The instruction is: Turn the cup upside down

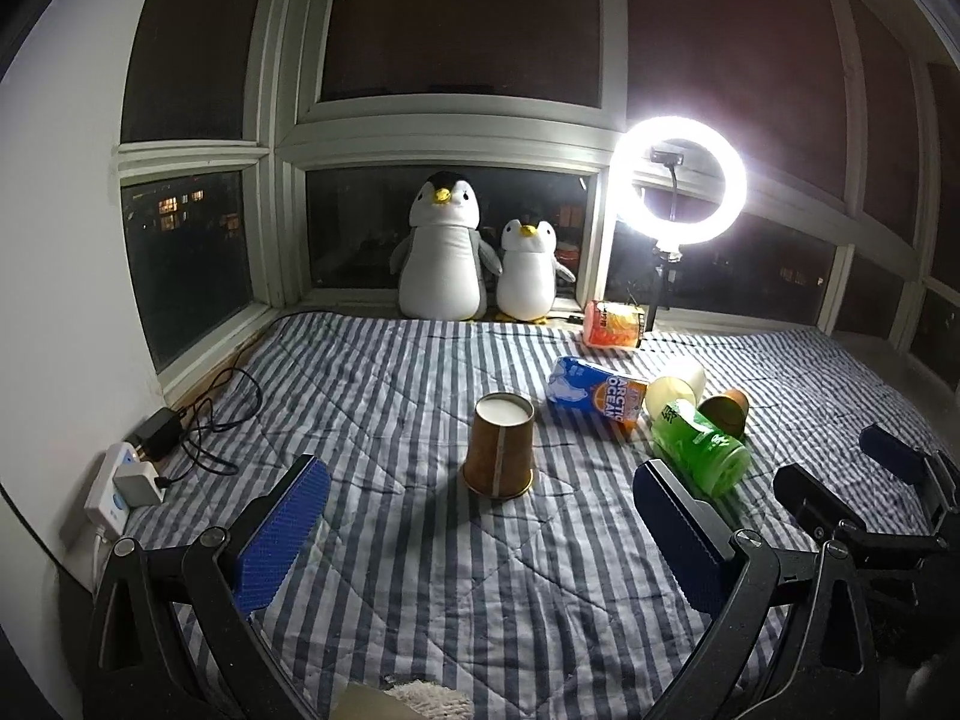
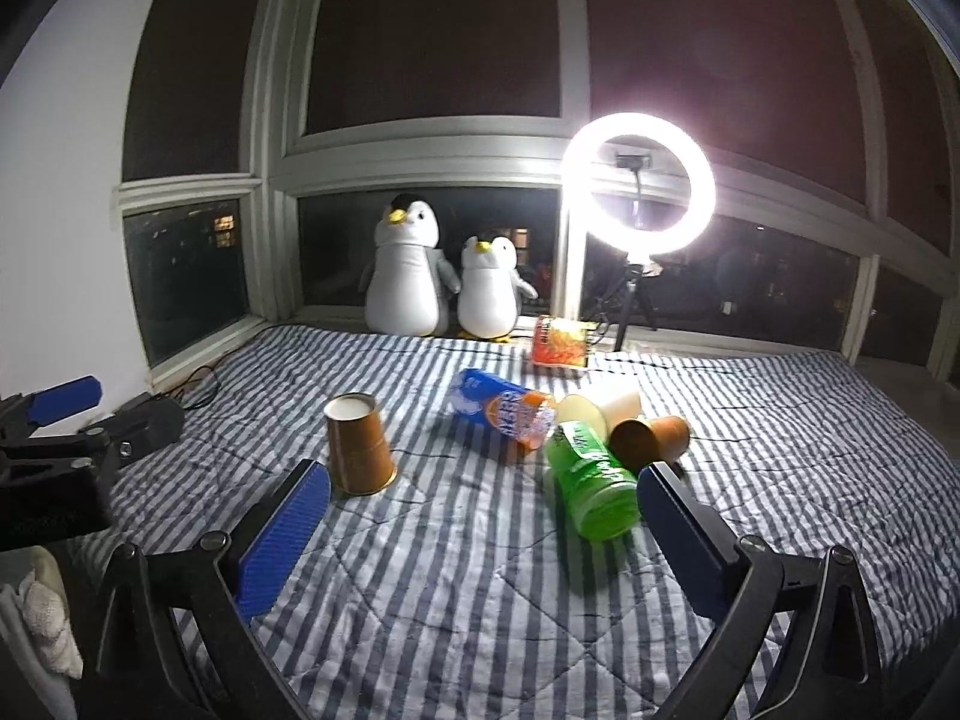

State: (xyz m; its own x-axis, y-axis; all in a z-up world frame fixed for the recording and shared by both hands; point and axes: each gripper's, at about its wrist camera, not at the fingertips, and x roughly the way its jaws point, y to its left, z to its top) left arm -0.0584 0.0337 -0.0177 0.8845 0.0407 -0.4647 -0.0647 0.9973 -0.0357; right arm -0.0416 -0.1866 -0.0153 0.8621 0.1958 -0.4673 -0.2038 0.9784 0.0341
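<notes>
Brown paper makes the cup (image 1: 498, 450), which stands on the striped bed (image 1: 420, 570) with its mouth down and its white bottom up. It sits just in front of the left gripper (image 1: 480, 540), which is spread wide and holds nothing. The right gripper (image 2: 483, 531) is spread wide too, near a green bottle (image 2: 591, 483). The cup looks light and easy to squash, so a soft squeeze around its middle seems best.

- Brown paper cup (image 1: 498, 450) standing mouth-down on the striped quilt (image 1: 420, 570).
- Right of it, blue carton (image 1: 594, 396) and green bottle (image 1: 699, 444) lying together.
- Behind, two plush penguins (image 1: 444, 252) on the sill.
</notes>
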